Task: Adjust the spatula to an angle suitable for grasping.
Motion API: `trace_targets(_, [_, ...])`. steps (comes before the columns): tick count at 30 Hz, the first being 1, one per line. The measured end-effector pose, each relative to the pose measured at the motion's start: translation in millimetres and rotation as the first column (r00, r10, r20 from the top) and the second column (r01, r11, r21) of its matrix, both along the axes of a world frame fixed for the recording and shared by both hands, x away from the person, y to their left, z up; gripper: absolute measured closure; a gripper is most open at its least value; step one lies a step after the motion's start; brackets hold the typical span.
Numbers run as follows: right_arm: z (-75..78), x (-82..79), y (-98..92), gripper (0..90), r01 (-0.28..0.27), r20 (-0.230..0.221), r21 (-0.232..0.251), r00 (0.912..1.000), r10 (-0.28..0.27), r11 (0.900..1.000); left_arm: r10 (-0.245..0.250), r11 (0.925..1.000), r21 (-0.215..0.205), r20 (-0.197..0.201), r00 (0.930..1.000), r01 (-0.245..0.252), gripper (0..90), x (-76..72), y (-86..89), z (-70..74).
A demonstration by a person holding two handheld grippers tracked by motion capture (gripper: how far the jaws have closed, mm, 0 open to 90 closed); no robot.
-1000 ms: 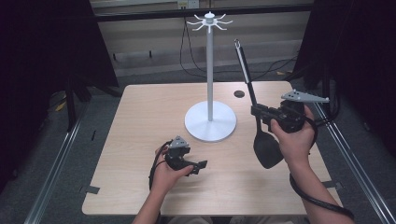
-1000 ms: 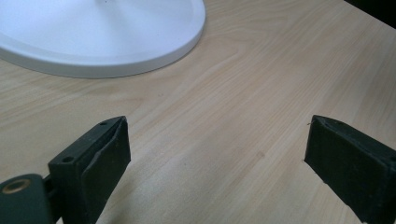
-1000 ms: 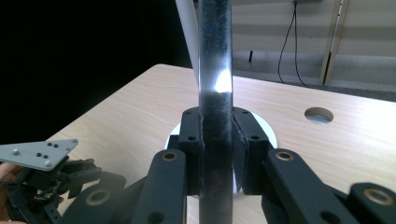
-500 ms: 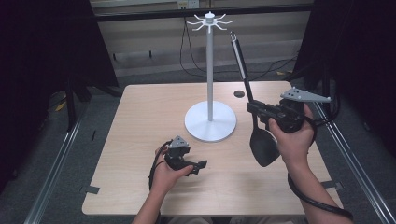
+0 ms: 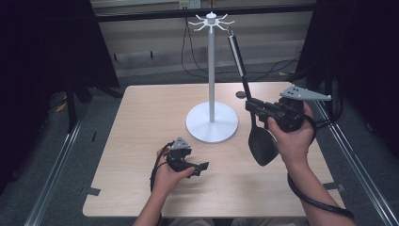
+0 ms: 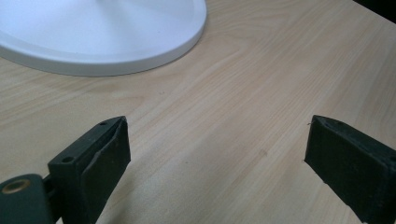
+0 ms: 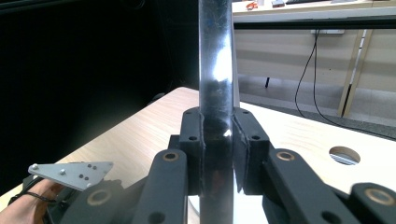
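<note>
A white hook stand [image 5: 211,70] rises from a round base [image 5: 211,123] at the table's middle. My right gripper [image 5: 250,106] is shut on the shaft of a black ladle [image 5: 262,147], held upright right of the stand with its bowl hanging above the table. The ladle's handle tip [image 5: 230,33] sits close beside one of the top hooks [image 5: 225,22]. In the right gripper view both pads clamp the glossy shaft [image 7: 215,70]. My left gripper [image 5: 203,167] rests on the table in front of the base, open. Bare wood lies between its jaws in the left gripper view, with the base [image 6: 102,32] ahead.
The wooden table [image 5: 141,122] has a round cable hole [image 5: 241,94] behind the right hand. Cables hang along the back wall behind the stand. Dark floor and metal rails flank the table on both sides.
My right hand has lifted the ladle and shifted it left, so the handle tip moved from right of the hooks to right beside them. The left gripper has stayed put.
</note>
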State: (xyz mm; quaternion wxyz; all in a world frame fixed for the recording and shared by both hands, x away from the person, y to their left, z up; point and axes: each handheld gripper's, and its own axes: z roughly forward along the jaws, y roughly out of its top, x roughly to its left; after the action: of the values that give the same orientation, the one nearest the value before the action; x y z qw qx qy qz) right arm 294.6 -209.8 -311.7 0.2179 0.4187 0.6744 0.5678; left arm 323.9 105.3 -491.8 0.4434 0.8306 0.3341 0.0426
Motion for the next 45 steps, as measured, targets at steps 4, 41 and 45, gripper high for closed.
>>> trace_targets(4, [-1.9,2.2,1.9,76.5,0.0,-0.004,0.002,1.0,0.0,1.0,0.001,1.0,-0.005,0.001,1.0,-0.001,6.6,-0.1,-0.1,0.3])
trace_targets(41, [-21.5,42.3,33.2,76.6,-0.016,-0.075,-0.041,0.9971,0.012,0.999,0.008,0.9996,-0.026,-0.004,1.0,-0.008,6.5,1.6,3.1,0.7])
trace_targets(45, [-23.7,46.2,36.5,76.6,-0.013,-0.076,-0.044,0.9971,0.01,0.999,0.01,0.9995,-0.029,-0.006,0.9999,-0.01,6.4,2.1,3.6,0.5])
